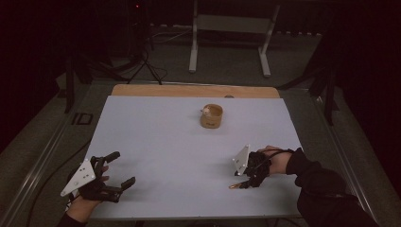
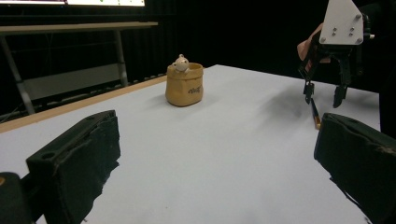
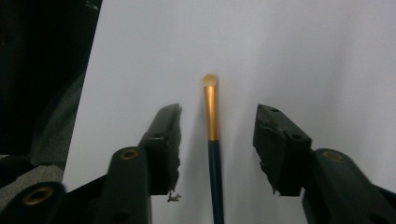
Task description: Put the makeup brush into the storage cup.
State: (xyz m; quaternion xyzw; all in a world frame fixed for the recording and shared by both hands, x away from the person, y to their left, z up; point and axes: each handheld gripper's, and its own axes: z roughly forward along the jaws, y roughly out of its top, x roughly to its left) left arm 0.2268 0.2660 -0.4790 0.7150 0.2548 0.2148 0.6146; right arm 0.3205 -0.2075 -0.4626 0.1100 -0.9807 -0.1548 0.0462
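Note:
A slim brush (image 3: 211,116) with a gold ferrule and a dark handle lies flat on the white table sheet (image 1: 165,142). My right gripper (image 3: 219,114) points down over it with one jaw on each side, and there is a gap between each pad and the brush. From above, the right gripper (image 1: 242,182) is near the front right, with the brush tip (image 1: 234,186) showing beside it. My left gripper (image 1: 122,169) rests wide open at the front left, nothing between its jaws. Mid-back stands a tan sack-shaped pot (image 1: 211,116) with a small white figure on its rim.
The white sheet covers a wooden table whose back edge (image 1: 194,90) shows. A metal stand (image 1: 229,28) and tripod legs are on the floor beyond. In the left gripper view, the pot (image 2: 185,85), the right gripper (image 2: 323,95) and the brush (image 2: 315,114) appear across the table.

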